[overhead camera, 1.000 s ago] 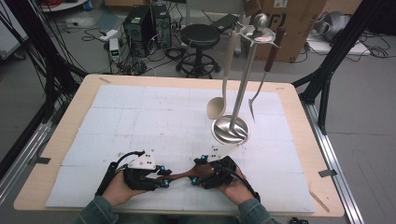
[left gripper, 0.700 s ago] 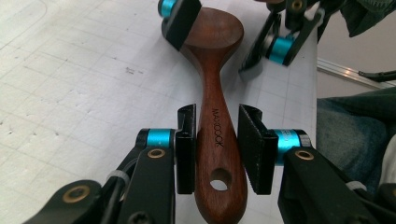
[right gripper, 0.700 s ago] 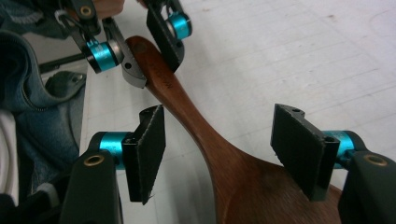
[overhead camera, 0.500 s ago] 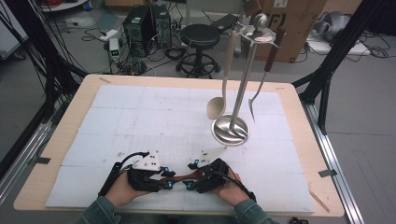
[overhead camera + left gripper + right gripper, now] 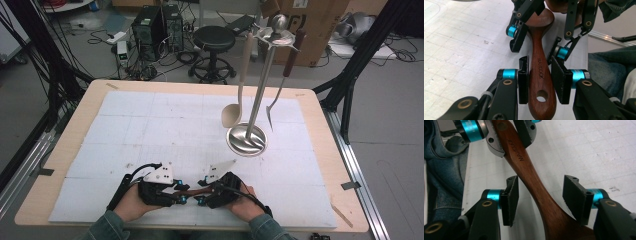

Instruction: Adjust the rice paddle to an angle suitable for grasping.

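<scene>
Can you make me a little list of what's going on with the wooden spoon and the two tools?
held thing: brown wooden spoon, a hole near the handle's end
left tool: pads clamp the handle
right tool: its jaws have just been closing around the spoon's neck; one pad touches the wood, the other is apart from it
table: white gridded mat on a wooden top
stand: steel, far right, with a pale ladle and a fork hanging
</scene>
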Tool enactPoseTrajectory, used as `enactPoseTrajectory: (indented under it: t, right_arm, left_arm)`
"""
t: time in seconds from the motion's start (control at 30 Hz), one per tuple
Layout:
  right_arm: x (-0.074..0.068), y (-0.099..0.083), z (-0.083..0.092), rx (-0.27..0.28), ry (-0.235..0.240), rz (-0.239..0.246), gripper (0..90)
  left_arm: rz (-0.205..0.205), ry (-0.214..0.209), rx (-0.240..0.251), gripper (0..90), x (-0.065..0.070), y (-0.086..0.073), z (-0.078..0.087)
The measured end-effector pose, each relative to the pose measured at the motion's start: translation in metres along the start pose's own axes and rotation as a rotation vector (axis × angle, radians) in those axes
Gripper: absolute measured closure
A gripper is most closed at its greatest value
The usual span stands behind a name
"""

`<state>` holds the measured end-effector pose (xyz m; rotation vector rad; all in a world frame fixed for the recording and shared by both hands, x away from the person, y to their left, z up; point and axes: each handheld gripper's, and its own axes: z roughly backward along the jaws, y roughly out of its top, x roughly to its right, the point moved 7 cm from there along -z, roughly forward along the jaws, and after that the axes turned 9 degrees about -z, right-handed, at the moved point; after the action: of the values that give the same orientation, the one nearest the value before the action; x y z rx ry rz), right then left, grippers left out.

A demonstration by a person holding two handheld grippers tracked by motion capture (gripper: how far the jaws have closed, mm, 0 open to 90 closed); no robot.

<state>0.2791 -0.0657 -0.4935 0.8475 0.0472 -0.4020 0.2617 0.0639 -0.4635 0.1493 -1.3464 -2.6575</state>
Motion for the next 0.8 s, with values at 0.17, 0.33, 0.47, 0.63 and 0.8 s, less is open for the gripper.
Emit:
enactPoseTrajectory:
  t: [0.17, 0.33, 0.47, 0.63, 0.8]
  right_arm:
    - [0.000, 0.001, 0.002, 0.007, 0.010, -0.003, 52.8]
    - [-0.003, 0.001, 0.003, 0.005, 0.031, -0.002, 59.2]
    - [-0.005, 0.001, 0.003, -0.007, 0.049, 0.005, 65.2]
    - [-0.005, 0.001, 0.004, -0.002, 0.059, -0.002, 70.1]
    - [-0.004, 0.002, 0.008, 0.012, 0.064, -0.024, 74.8]
  left_arm:
    - [0.005, 0.008, 0.007, 69.0, -0.001, 0.001, 0.001]
    - [0.011, 0.012, 0.016, 68.2, -0.003, 0.001, 0.002]
    - [0.011, 0.024, 0.011, 66.1, -0.004, 0.001, 0.003]
    - [0.032, 0.040, 0.020, 58.7, -0.009, 0.000, 0.007]
    - [0.058, 0.063, 0.032, 50.1, -0.014, -0.001, 0.011]
